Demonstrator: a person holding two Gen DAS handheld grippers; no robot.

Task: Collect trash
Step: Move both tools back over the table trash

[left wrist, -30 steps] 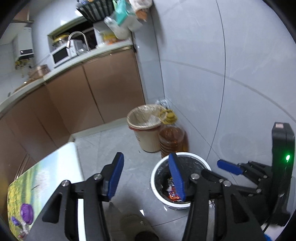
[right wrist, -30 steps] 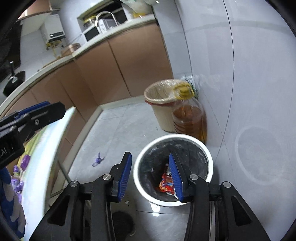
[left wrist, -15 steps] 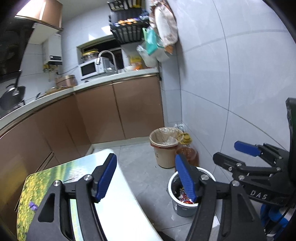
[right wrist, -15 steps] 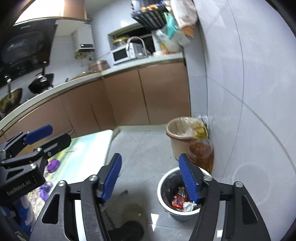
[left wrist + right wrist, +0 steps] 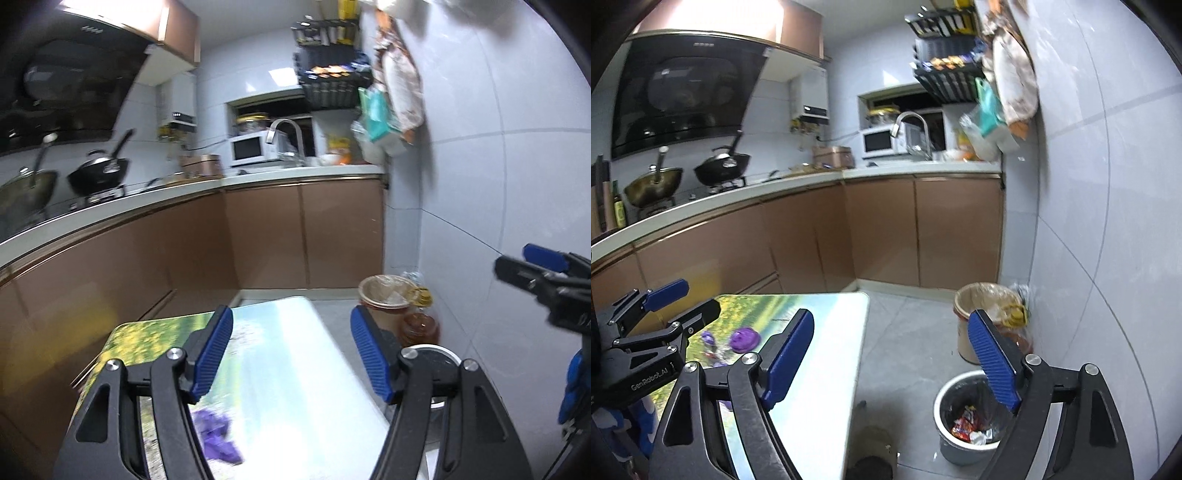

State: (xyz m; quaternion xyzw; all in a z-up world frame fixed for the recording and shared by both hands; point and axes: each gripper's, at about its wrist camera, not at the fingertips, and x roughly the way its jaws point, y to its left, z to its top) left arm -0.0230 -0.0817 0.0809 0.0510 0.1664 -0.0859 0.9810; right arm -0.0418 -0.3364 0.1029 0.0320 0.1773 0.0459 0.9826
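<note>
Both grippers empty, above the table edge.
Your left gripper [image 5: 291, 354] stands wide with purple trash [image 5: 218, 439] beneath its left finger; your right gripper [image 5: 892, 363] is opening, the bin [image 5: 971, 417] below its right finger. Left gripper body reads "GenRobot.AI".

A small table [image 5: 827, 369] with a glossy printed top (yellow flowers and green) carries crumpled purple wrappers [image 5: 744, 339] near its left side. On the grey tiled floor [image 5: 908, 343] beside it stand a white bin [image 5: 960, 454] holding colourful trash, a beige lined bin [image 5: 964, 347], and an amber jug [image 5: 419, 328] by the wall.
</note>
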